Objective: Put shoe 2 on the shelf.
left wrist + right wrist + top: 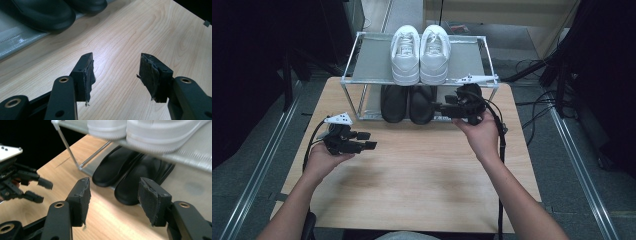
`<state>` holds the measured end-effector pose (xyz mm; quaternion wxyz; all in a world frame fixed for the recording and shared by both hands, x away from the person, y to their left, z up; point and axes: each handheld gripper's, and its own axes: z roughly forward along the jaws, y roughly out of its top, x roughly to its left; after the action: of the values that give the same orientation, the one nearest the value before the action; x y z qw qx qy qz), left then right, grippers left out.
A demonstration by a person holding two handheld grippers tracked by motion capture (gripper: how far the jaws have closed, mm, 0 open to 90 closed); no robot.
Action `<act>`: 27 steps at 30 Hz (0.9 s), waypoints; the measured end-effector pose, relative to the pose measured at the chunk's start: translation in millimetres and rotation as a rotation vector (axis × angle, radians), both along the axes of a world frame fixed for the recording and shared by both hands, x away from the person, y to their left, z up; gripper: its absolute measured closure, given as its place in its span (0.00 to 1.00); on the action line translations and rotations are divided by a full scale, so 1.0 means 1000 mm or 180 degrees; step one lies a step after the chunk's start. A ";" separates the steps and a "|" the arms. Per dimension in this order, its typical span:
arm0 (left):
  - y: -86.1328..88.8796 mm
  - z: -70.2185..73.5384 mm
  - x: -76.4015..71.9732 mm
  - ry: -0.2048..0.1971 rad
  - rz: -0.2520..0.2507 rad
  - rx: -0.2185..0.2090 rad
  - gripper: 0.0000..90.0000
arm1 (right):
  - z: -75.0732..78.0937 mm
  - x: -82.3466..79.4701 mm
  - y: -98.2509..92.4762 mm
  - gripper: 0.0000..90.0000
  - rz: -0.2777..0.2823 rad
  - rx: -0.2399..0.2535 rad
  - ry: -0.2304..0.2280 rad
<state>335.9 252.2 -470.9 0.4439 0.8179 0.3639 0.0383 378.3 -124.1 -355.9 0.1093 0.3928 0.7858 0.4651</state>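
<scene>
Reaching toward the lower shelf, the right gripper (443,107) sat just beside the pair of black shoes (408,103), jaws wide apart with nothing between them. The black shoes stood side by side on the bottom tier of the metal rack (353,69), toes toward the person, at the far edge of the wooden table (422,170). In the right gripper view the nearer black shoe (140,182) lay straight ahead of the open jaws, not yet touched.

The left gripper (368,140) was held low over the table on the left, well apart from the rack, jaws also spread and empty; its pads (89,75) looked worn and frayed.

Handling, as judged: the black shoes looked smooth and slightly glossy, likely a moulded rubber or foam upper, so light, moderately stiff at the toe and possibly slippery under worn pads. Not fragile. Best hold is probably across the toe cap or the side wall near the opening, where the jaw span would fit; clearance under the upper shelf looked tight.

White sneakers (419,52) sat on the top shelf directly above.

Markings: no brand, label or writing was legible on either pair or on the rack.
</scene>
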 end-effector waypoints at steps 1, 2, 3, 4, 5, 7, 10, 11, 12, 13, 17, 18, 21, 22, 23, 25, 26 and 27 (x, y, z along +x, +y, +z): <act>0.000 0.000 0.000 -0.0003 0.0001 0.0000 0.51 | -0.004 -0.001 -0.002 0.49 0.0013 0.0018 0.0008; 0.000 0.000 0.000 -0.0004 -0.0007 0.0002 0.51 | -0.009 -0.003 -0.003 0.49 0.0032 0.0045 0.0007; 0.000 0.000 0.000 -0.0006 -0.0008 -0.0002 0.51 | -0.013 -0.006 -0.005 0.49 0.0047 0.0047 -0.0022; -0.001 0.000 0.000 -0.0008 -0.0005 -0.0007 0.50 | -0.017 -0.008 -0.006 0.49 0.0069 0.0051 -0.0021; -0.001 0.000 0.000 -0.0010 -0.0001 -0.0007 0.50 | -0.021 -0.010 -0.007 0.49 0.0088 0.0042 -0.0021; -0.003 -0.001 0.000 -0.0007 -0.0008 -0.0015 0.50 | -0.028 -0.015 -0.010 0.49 0.0086 0.0003 -0.0043; -0.005 -0.001 -0.001 -0.0013 -0.0024 0.0003 0.50 | -0.038 -0.020 -0.014 0.49 0.0084 -0.0017 -0.0055; -0.006 -0.001 -0.001 -0.0013 -0.0018 -0.0012 0.49 | -0.041 -0.022 -0.016 0.49 0.0083 -0.0016 -0.0041; -0.006 -0.002 -0.001 -0.0021 -0.0028 -0.0011 0.49 | -0.044 -0.024 -0.017 0.48 0.0088 -0.0008 -0.0023; -0.007 -0.002 -0.001 -0.0029 -0.0026 -0.0007 0.49 | -0.048 -0.025 -0.019 0.48 0.0102 -0.0013 -0.0007; -0.008 -0.003 -0.001 -0.0024 -0.0049 0.0003 0.48 | -0.064 -0.034 -0.023 0.48 0.0135 -0.0027 -0.0019; -0.008 -0.003 -0.001 -0.0016 -0.0057 -0.0002 0.48 | -0.068 -0.035 -0.024 0.48 0.0152 -0.0029 -0.0004; -0.009 -0.003 -0.002 0.0000 -0.0064 -0.0005 0.48 | -0.079 -0.040 -0.025 0.48 0.0171 -0.0074 -0.0007; -0.010 -0.003 -0.003 -0.0010 -0.0059 -0.0030 0.47 | -0.082 -0.042 -0.025 0.48 0.0174 -0.0085 -0.0012; -0.010 -0.003 -0.004 -0.0015 -0.0061 -0.0041 0.47 | -0.085 -0.043 -0.026 0.48 0.0181 -0.0092 -0.0024; -0.010 -0.003 -0.004 -0.0014 -0.0068 -0.0063 0.47 | -0.090 -0.045 -0.027 0.48 0.0209 -0.0097 -0.0012; -0.011 -0.003 -0.004 -0.0020 -0.0076 -0.0057 0.46 | -0.092 -0.046 -0.028 0.48 0.0206 -0.0108 -0.0026; -0.012 -0.003 -0.004 -0.0025 -0.0065 -0.0055 0.46 | -0.094 -0.047 -0.028 0.48 0.0202 -0.0125 -0.0039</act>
<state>331.5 240.7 -473.8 0.4528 0.8176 0.3541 0.0337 331.3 -152.2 -450.2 0.1070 0.3626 0.8061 0.4552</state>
